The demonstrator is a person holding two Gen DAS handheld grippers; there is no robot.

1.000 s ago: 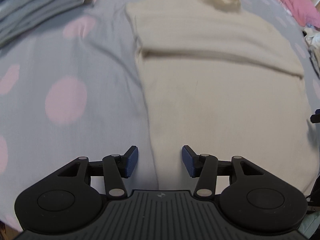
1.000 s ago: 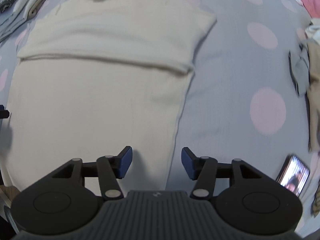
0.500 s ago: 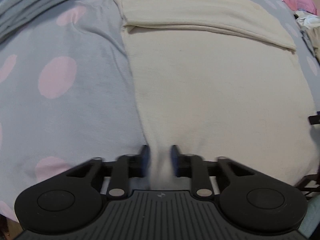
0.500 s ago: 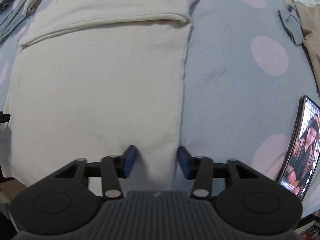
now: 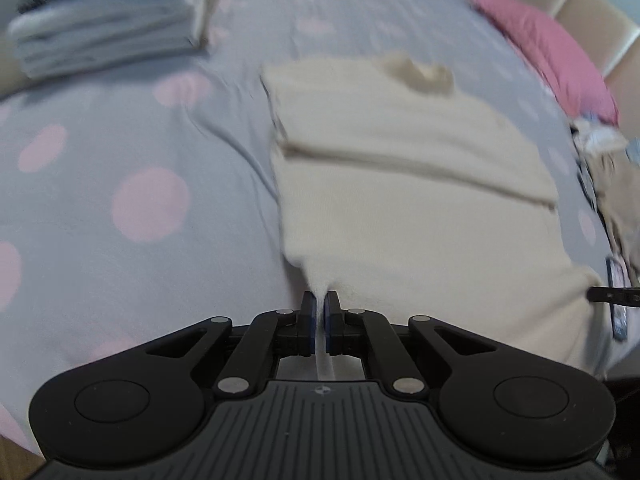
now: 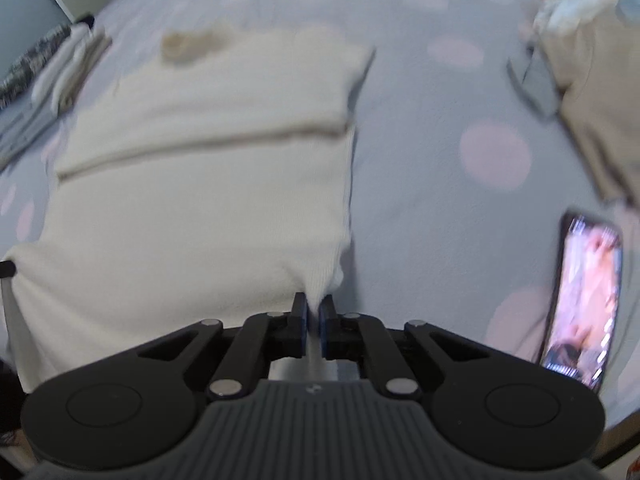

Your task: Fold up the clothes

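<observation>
A cream sweater [image 5: 420,200] lies flat on the grey bedspread with pink dots, collar at the far end and sleeves folded across the chest. My left gripper [image 5: 319,308] is shut on the sweater's near left hem corner, and the cloth rises in a peak into its blue pads. In the right wrist view the same sweater [image 6: 200,208] fills the left half. My right gripper [image 6: 313,312] is shut on the near right hem corner, which is likewise pulled up off the bed.
A stack of folded grey clothes [image 5: 108,36] sits far left. A pink pillow [image 5: 548,44] lies far right. A phone [image 6: 580,300] with a lit screen rests on the bed right of my right gripper. Loose beige and grey garments [image 6: 592,92] lie beyond it.
Both grippers went from open astride the hem corners to shut on them. Both have risen and drawn the pinched corners up off the bed.
</observation>
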